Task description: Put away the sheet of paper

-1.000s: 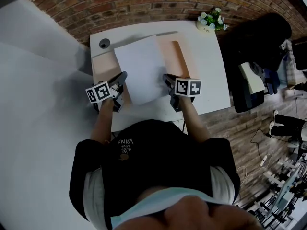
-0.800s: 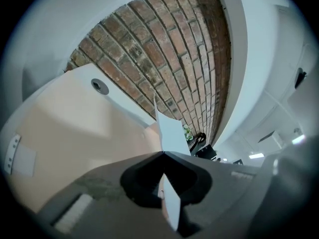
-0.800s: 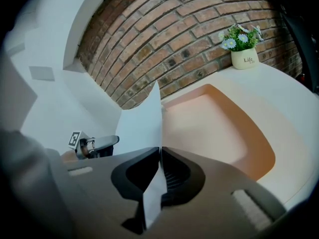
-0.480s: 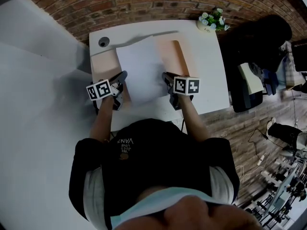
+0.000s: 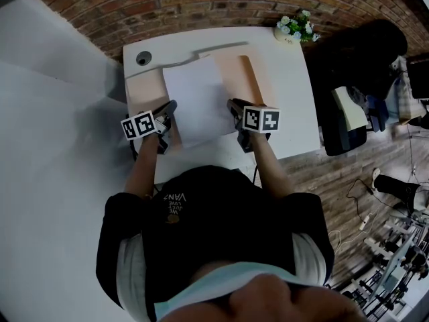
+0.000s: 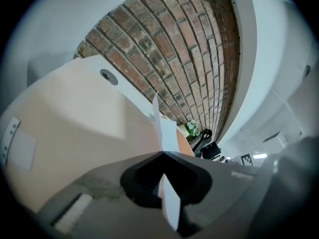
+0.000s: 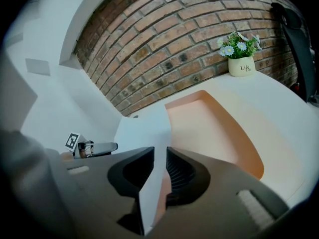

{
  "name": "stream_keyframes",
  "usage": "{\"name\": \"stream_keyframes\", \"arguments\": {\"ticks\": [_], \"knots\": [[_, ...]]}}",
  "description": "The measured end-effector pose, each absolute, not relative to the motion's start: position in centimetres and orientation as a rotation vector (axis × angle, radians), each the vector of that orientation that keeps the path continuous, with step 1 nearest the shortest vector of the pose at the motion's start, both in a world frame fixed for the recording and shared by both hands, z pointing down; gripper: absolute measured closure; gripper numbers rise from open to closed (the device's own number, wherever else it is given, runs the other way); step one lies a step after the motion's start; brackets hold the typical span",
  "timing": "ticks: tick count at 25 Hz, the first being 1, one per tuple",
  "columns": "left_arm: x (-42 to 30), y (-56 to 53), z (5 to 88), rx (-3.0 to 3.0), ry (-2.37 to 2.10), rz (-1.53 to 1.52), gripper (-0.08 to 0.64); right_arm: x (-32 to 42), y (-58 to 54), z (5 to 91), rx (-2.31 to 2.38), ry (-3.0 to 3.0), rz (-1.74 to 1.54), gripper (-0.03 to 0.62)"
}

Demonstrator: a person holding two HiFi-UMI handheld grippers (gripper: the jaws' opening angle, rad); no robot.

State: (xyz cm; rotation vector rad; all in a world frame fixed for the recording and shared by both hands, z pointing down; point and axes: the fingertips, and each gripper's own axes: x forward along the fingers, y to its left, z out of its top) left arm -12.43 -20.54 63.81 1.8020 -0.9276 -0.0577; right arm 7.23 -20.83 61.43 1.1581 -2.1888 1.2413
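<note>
The sheet of paper point(image 5: 196, 99) hangs lower over the open peach folder point(image 5: 249, 79) on the white counter point(image 5: 291, 106) than a second ago. Left tongs point(image 5: 172, 104) and right tongs point(image 5: 232, 104) each clamp a side edge. The sheet stretches between them, long axis pointing away from the person, folder directly beneath.

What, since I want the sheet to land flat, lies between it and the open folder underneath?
Nothing visible. The sheet, pinched by the left tongs and the right tongs, hangs over the folder, whose showing parts are bare; the part under the sheet is hidden.
</note>
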Motion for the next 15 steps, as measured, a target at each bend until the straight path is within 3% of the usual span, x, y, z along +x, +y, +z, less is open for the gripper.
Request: {"name": "stream_keyframes", "arguments": {"ticks": [15], "knots": [[-12.7,-20.9,65.4,1.751,-0.964,-0.042,0.56,8.9,-21.0,60.3,1.225,-2.218,1.231,0.515]]}}
